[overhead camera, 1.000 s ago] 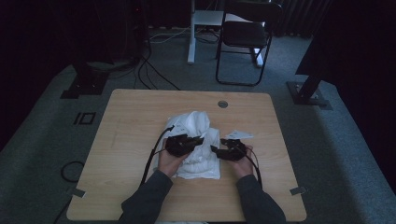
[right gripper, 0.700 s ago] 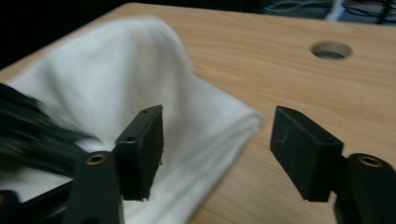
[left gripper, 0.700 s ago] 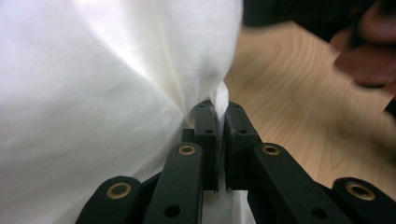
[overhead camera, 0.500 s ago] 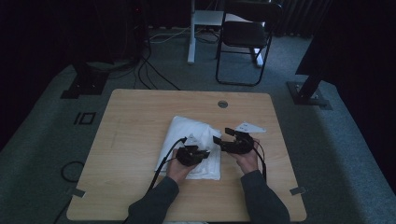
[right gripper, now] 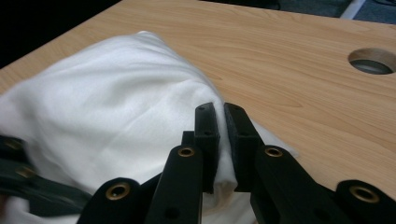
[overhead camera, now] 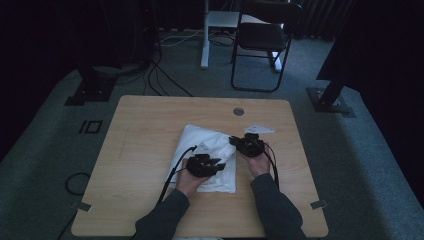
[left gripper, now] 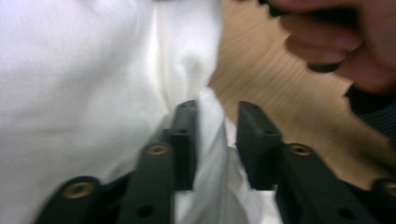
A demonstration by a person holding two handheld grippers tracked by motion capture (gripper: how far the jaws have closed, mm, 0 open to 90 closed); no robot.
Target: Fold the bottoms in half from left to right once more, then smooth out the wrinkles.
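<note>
Pinching a fold of the white cloth (right gripper: 116,121), the right gripper (right gripper: 220,116) has just closed, jaws nearly together w/ fabric between, prob. to lift that edge for folding. Left gripper (left gripper: 217,116) has just been opening; jaws partly apart, a cloth ridge between them, pads not pressing. Cloth lies mid-table (overhead camera: 150,120), under both grippers. No containers; grommet hole (overhead camera: 238,111) nr far edge.

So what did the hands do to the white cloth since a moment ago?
The cloth, bunched up before, now lies flatter. The right tool has just closed, pinching its edge. The left tool has just been opening, with a fold still between its jaws. The table and chair stayed put.
</note>
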